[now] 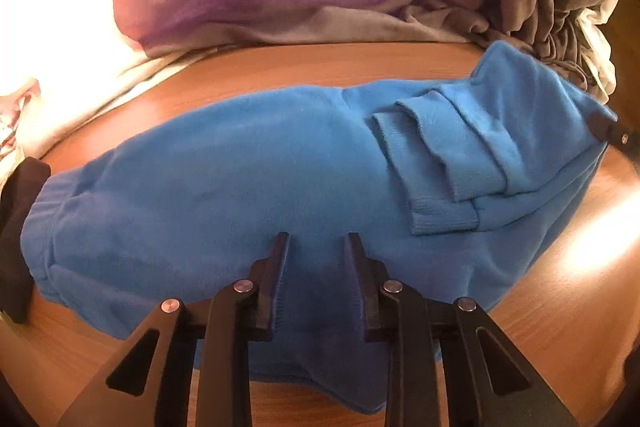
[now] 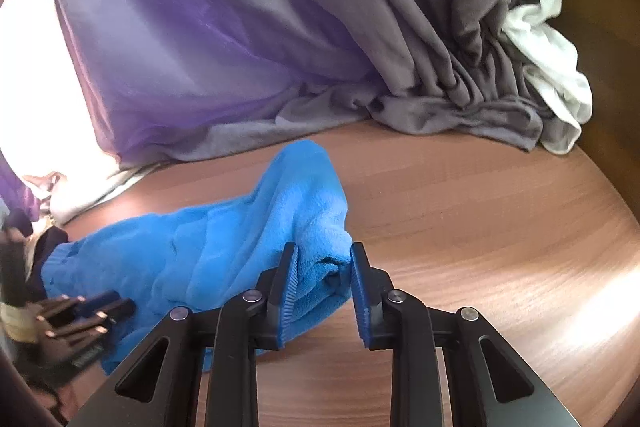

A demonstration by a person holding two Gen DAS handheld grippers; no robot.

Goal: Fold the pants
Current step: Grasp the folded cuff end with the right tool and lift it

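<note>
Blue pants [image 1: 248, 179] lie across the wooden table [image 1: 560, 307], folded lengthwise, waistband at the left of the left wrist view, ribbed cuffs [image 1: 444, 187] doubled back on top toward the right

Left gripper [image 1: 318, 239] points steeply down at the near edge of the pants, mid-length – a bunch of blue fabric sits between its jaws and the pads press on it, so it is gripping the pants. Seen small and blurred in the right wrist view at lower left [image 2: 100, 309]

Right gripper [image 2: 324, 251] angles down less steeply, over the table at the pants' far right end – a thick fold of fleece is pinched between its blue ribbed pads [image 2: 290, 283], raised a little off the wood. Its tip shows at the right edge of the left view [image 1: 610, 131]

Purple cloth [image 2: 180, 39], grey cloth [image 2: 440, 27] and white cloth [image 2: 552, 67] are heaped along the back of the table, apart from the pants
</note>
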